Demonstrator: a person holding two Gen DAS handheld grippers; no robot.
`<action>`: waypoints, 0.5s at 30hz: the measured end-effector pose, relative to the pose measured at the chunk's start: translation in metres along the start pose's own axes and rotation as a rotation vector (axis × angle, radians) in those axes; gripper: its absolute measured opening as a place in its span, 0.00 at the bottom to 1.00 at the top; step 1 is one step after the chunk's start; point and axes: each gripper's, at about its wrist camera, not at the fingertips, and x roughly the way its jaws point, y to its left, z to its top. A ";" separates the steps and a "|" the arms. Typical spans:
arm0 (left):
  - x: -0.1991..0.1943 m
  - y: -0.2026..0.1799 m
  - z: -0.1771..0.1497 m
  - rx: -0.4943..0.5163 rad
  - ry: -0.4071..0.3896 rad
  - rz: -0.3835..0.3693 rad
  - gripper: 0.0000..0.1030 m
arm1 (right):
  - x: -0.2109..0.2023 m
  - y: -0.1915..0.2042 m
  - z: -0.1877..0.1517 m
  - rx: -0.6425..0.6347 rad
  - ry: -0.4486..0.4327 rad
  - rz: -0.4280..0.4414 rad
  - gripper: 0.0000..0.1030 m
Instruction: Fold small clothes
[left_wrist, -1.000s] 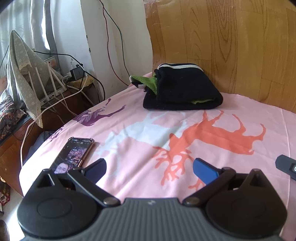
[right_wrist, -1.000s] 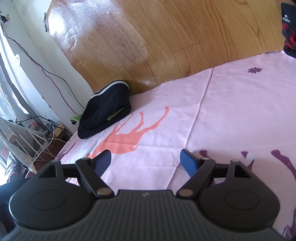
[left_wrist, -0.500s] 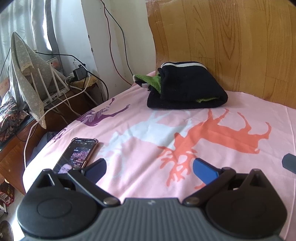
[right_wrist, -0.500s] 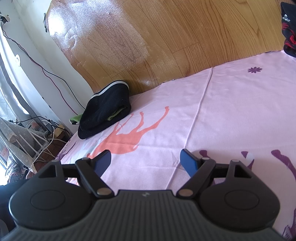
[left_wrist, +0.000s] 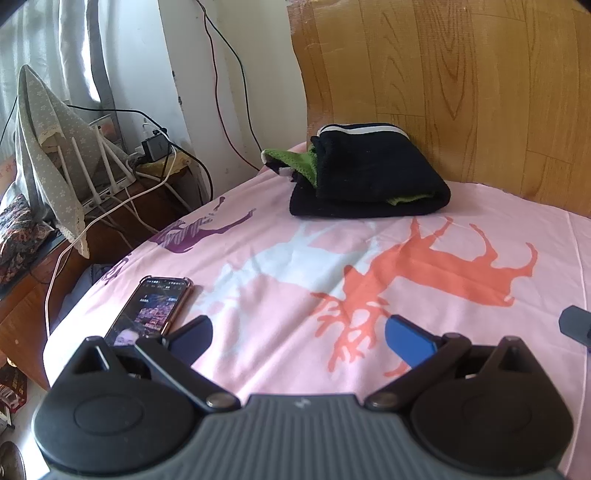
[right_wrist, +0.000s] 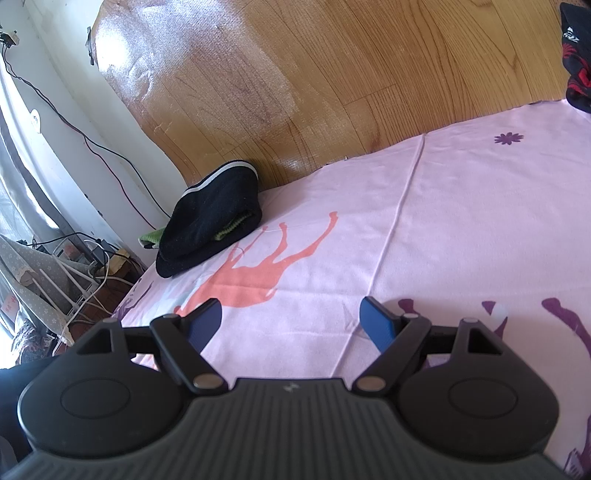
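Observation:
A folded black garment (left_wrist: 369, 177) with a white stripe and green lining lies on the pink deer-print bed sheet (left_wrist: 295, 273) by the wooden headboard. It also shows in the right wrist view (right_wrist: 210, 225), far left. My left gripper (left_wrist: 295, 338) is open and empty, low over the sheet, well short of the garment. My right gripper (right_wrist: 291, 321) is open and empty over the sheet, to the right of the garment. A dark part of the other gripper (left_wrist: 576, 325) shows at the right edge of the left wrist view.
A phone (left_wrist: 155, 310) lies on the sheet near the left bed edge, just ahead of my left finger. A side table with cables and a router (left_wrist: 110, 177) stands left of the bed. A black and red cloth (right_wrist: 576, 55) sits at the far right by the headboard (right_wrist: 332, 74).
My left gripper has drifted slightly left and back, so the garment and phone sit a little further right in its view. The right gripper has barely moved.

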 end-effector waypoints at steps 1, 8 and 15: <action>0.000 0.000 0.000 0.001 0.000 -0.002 1.00 | 0.000 0.000 0.000 0.000 0.000 0.000 0.81; -0.002 -0.002 0.000 0.004 -0.002 -0.013 1.00 | 0.000 0.000 0.000 0.002 0.000 0.001 0.81; -0.003 -0.004 0.000 0.009 -0.001 -0.020 1.00 | 0.000 0.000 0.000 0.002 0.001 0.002 0.81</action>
